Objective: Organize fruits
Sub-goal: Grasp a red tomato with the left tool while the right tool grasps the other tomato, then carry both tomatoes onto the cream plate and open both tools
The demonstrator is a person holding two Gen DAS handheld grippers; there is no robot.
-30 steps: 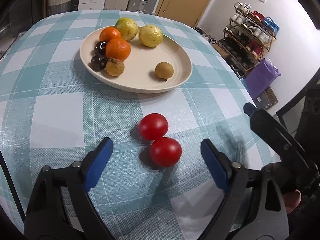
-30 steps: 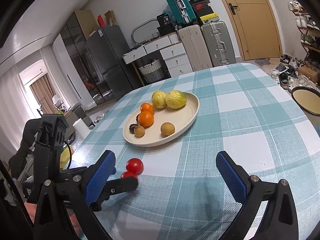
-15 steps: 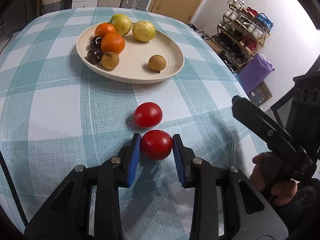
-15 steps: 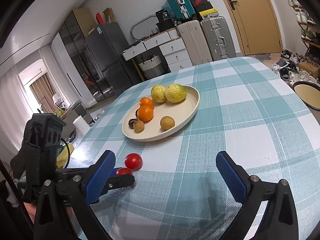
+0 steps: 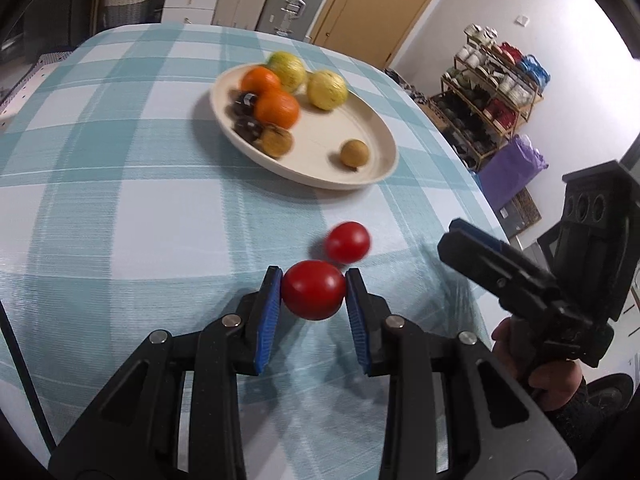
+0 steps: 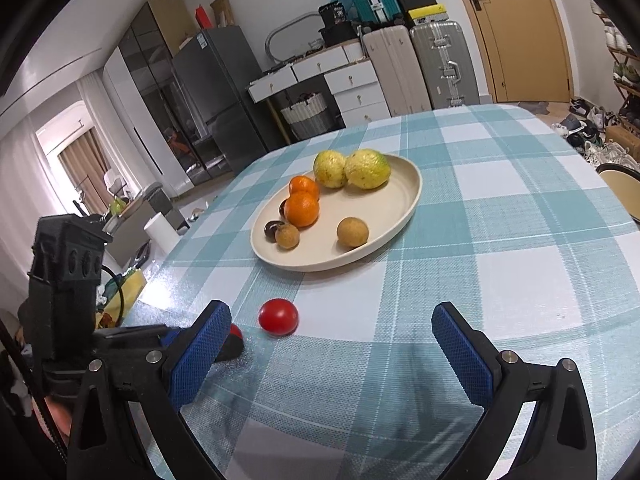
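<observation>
Tomatoes are two on this table. Your left gripper [image 5: 314,294] is clamped on the near tomato [image 5: 313,295], with both blue pads pressed on its sides. The second tomato [image 5: 347,241] lies just behind it on the checked tablecloth [image 5: 120,208], very close to it; you cannot tell if the two touch.

On the cream plate [image 5: 372,132] you have eight fruits: two oranges [image 5: 277,109], two yellow-green round fruits [image 5: 327,90], two dark small fruits [image 5: 245,103] and two brown small fruits [image 5: 354,153]. One brown fruit lies alone on the near side of the plate, and the other sits against the dark fruits and the oranges.

Your right gripper [image 6: 336,356] stands wide apart with nothing between its fingers; only tablecloth is under it.

The left wrist view shows the held tomato whole. The right wrist view shows only a red edge of it [image 6: 236,331] behind the right gripper's own left finger. The free tomato [image 6: 278,316] is plain in that view, well apart from the plate [image 6: 414,200].

The left view also shows a hand [image 5: 552,376] on the right gripper's handle and a shoe rack [image 5: 496,92] by the wall. The right view instead shows a fridge [image 6: 216,92], white drawers [image 6: 352,88] and suitcases [image 6: 440,64].
</observation>
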